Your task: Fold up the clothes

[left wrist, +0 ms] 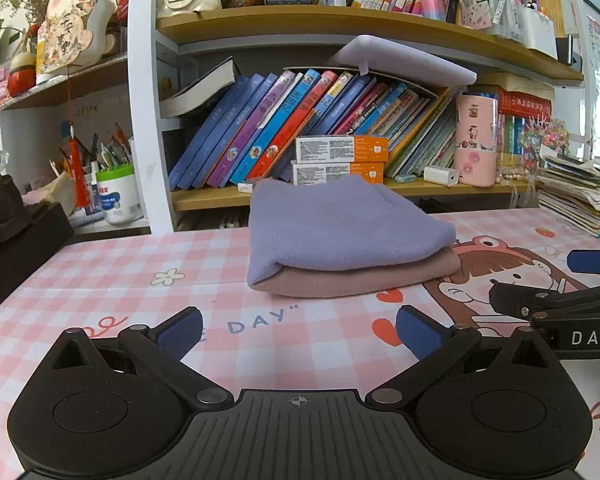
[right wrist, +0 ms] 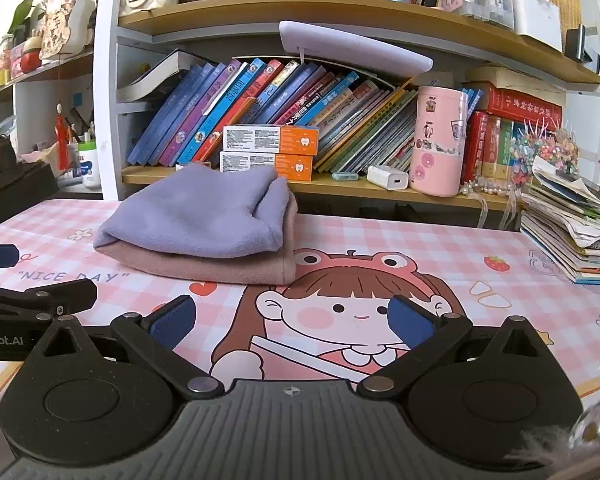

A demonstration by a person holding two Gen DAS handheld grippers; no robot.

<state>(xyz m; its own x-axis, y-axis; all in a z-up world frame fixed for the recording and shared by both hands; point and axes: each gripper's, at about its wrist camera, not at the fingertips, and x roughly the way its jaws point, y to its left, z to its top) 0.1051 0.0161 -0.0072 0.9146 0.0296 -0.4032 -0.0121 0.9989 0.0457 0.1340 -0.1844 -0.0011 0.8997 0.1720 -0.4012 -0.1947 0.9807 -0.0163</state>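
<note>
— Where are the clothes?

— Stacked on the pink checked table cover (left wrist: 100,264), just in front of the bookshelf (left wrist: 340,192): a folded purple garment (left wrist: 340,228) lies on a folded pink one (left wrist: 360,278). The stack's long side runs left to right across both views.

— Which way from the tongs?

— Straight ahead of the left gripper (left wrist: 299,330) and apart from it. From the right gripper (right wrist: 292,320) the stack sits ahead and off to the left, so I judge the left one nearer and better lined up.

— And the tongs themselves?

— Both are spread wide, blue pads (left wrist: 182,330) well apart, holding nothing and over bare cover. Whether they touch the table I cannot tell from this low angle.

— Is the folding done?

— It looks so; both pieces lie folded, though the purple one's right edge (right wrist: 274,216) bulges loosely.
</note>
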